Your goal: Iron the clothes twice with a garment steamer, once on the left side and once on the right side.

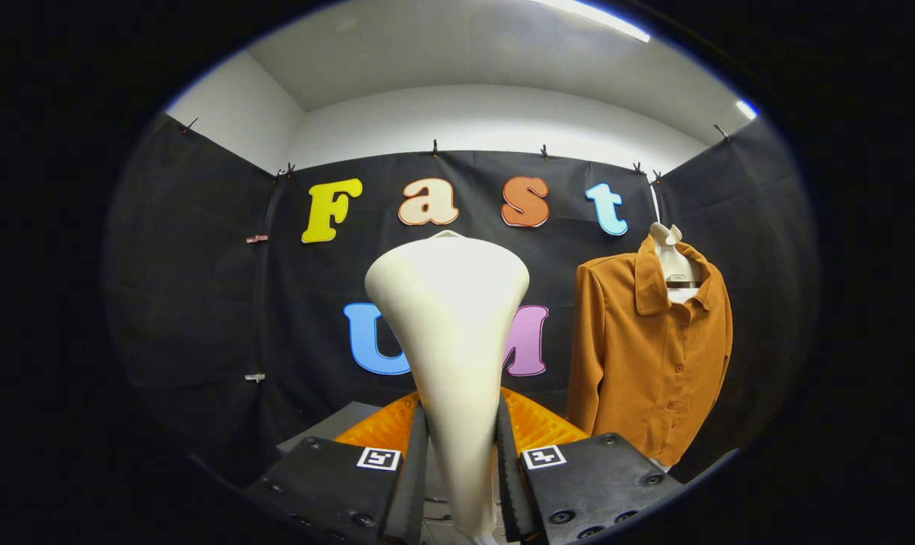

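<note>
So the gripper (461, 462) was clenched on the garment steamer (451, 356), both serrated fingers (412, 469) pressing on the narrow cream handle from either side, with the wide flared head standing up just ahead of them. The grip looked snug and pretty centred, nothing visibly slipping.

Past the fingers there was something ribbed and orange (536, 424) low down behind the steamer, couldn't tell what it was, and a bit of grey surface (336, 424) next to it.

Further back, off to the right of the steamer and well apart from it, the shirt (650, 356) hung against the black cloth wall on a pale hanger (673, 261). Rust-orange, collared, buttoned down the front, long sleeves hanging loose, fabric mostly smooth with a few soft folds.

My guess is no pass had started, since the head was nowhere near the cloth. To do it well I'd swing the head over to face one side of the front, start up near the shoulder, and draw it down slow and straight, staying off the button line.
</note>
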